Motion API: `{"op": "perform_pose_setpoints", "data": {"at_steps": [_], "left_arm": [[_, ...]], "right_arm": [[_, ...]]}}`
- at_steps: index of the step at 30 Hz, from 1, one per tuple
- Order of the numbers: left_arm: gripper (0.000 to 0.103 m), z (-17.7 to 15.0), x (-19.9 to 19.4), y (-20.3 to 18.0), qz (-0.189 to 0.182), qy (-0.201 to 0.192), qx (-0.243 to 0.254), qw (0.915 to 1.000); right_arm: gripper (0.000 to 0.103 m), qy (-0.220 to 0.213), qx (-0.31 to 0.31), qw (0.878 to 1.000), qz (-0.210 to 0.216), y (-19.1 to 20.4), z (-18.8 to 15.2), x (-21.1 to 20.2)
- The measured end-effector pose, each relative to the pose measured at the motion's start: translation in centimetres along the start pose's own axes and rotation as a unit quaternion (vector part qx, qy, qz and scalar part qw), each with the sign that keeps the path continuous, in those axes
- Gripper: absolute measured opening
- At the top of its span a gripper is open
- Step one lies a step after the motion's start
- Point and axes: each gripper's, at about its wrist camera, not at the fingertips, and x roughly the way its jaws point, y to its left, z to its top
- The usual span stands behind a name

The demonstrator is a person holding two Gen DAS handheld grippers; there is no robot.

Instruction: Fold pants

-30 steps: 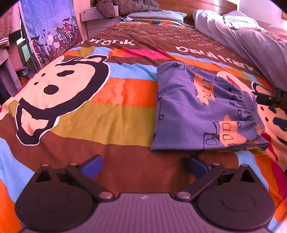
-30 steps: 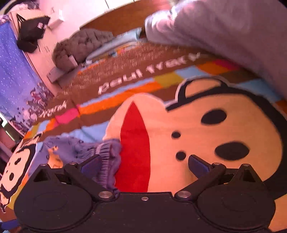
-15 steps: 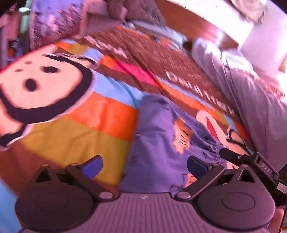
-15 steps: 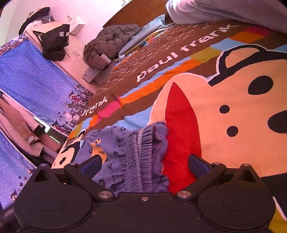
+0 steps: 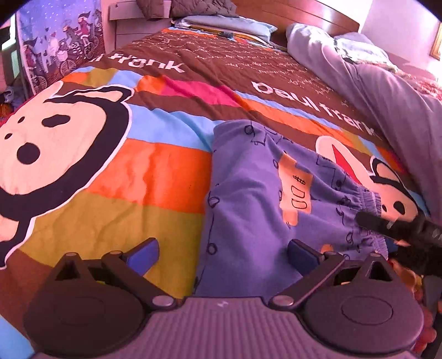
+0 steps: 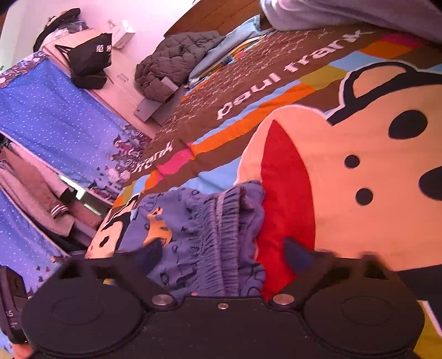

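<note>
Left wrist view. Left gripper [image 5: 223, 252]: jaws spread wide, nothing between the blue pads [image 5: 143, 253]. Pants [image 5: 265, 198]: purple, folded, printed with orange patches; lying flat on the bedspread [image 5: 138, 171], directly ahead of the right-hand pad and reaching under it; near left edge roughly midway between the pads. Gathered waistband [image 5: 364, 198]: ahead and to the right. Right gripper [image 5: 397, 229]: black, entering from the far right, its tip at the waistband; contact not discernible. Grey duvet [image 5: 386, 82]: bunched, far ahead on the right. Pillow [image 5: 226, 24]: far ahead, at the headboard.

Right wrist view. Right gripper [image 6: 222, 255]: jaws wide apart, slightly blurred, holding nothing. Pants [image 6: 199, 234]: between the two fingers and just ahead, waistband [image 6: 221, 229] ruffled and standing up in ridges. Bedspread [image 6: 359, 171]: monkey-face print ahead and right. Dark quilted jacket [image 6: 174, 63]: far ahead, left of centre. Black bag [image 6: 88, 55]: far ahead on the left. Left gripper [image 6: 11, 306]: dark body at the lower left edge, jaws out of view here.
</note>
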Motion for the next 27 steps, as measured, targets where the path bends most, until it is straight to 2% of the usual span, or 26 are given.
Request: {"op": "perform_pose_setpoints", "data": {"at_steps": [1,5,9,15,21,27], "left_arm": [[0.097,0.1,-0.1,0.2,-0.003,0.000,-0.007,1.0000],[0.086,0.5,-0.2,0.8,-0.020,0.009,-0.031,0.9993],[0.057,1.1,-0.2,0.6,-0.037,0.026,-0.037,0.9983],[0.035,1.3,-0.9,-1.6,0.013,0.027,0.000,0.9995],[0.028,1.1,-2.1,-4.5,0.062,0.009,0.040,0.9972],[0.027,1.1,-3.4,-5.2,0.053,0.005,0.048,0.9974]], "right_arm": [[0.059,0.010,0.009,1.000,0.006,-0.2,-0.1,0.2],[0.046,0.011,0.028,0.999,0.010,-0.8,-0.2,0.0],[0.040,0.011,0.038,0.999,0.010,-1.0,-0.3,0.0],[0.037,0.002,-0.003,1.000,-0.027,0.2,-0.7,-0.2],[0.029,-0.029,-0.101,0.991,-0.084,3.8,-1.9,-0.4],[0.025,-0.079,-0.139,0.982,-0.098,5.7,-2.7,-2.0]]}}
